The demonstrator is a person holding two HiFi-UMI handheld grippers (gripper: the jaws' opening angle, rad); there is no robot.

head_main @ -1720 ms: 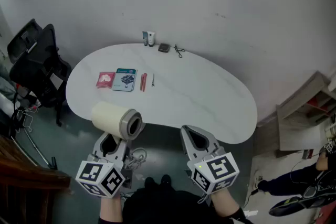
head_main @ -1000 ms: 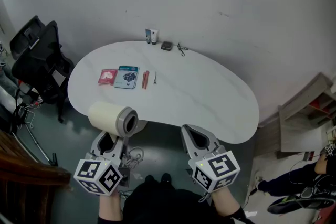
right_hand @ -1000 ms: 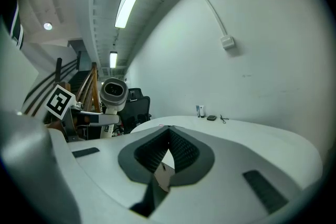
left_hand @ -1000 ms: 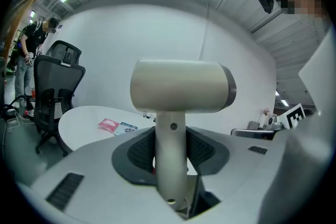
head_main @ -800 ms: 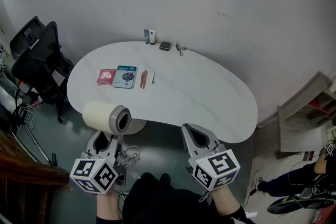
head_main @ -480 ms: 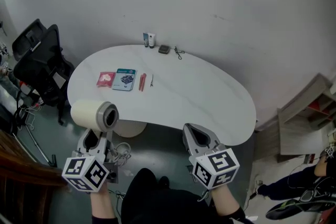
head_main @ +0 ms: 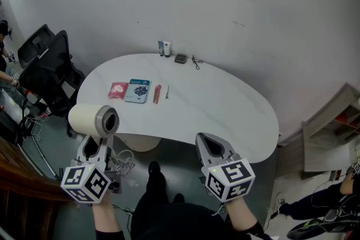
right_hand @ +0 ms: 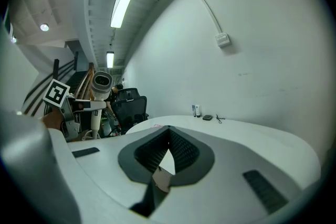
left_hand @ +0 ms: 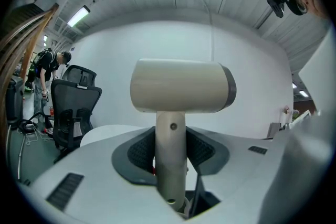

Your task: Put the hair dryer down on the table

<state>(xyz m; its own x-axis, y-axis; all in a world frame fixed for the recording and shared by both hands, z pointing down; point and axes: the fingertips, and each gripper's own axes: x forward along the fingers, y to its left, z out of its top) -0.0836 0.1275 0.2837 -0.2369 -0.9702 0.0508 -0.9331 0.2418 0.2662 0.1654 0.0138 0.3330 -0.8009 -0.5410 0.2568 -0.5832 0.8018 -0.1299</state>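
Head view: your left gripper (head_main: pixel 94 146) carries the dryer (head_main: pixel 90 120) at 8 o'clock, short of the table (head_main: pixel 236 115), so not yet placeable; left gripper view: jaws pinch the handle (left_hand: pixel 170 155), keeping it upright; right gripper view: right gripper (right_hand: pixel 168 131) pressed together, empty, spare.

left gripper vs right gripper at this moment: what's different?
Load: the left gripper is clamped on the handle of the hair dryer, whose head stands above the jaws; the right gripper holds nothing.
Jaws: the left gripper's are held apart by the handle; the right gripper's meet at the tips.
Place: in the head view the left gripper sits off the left end of the table, the right gripper at its near edge.
Both carry a marker cube.
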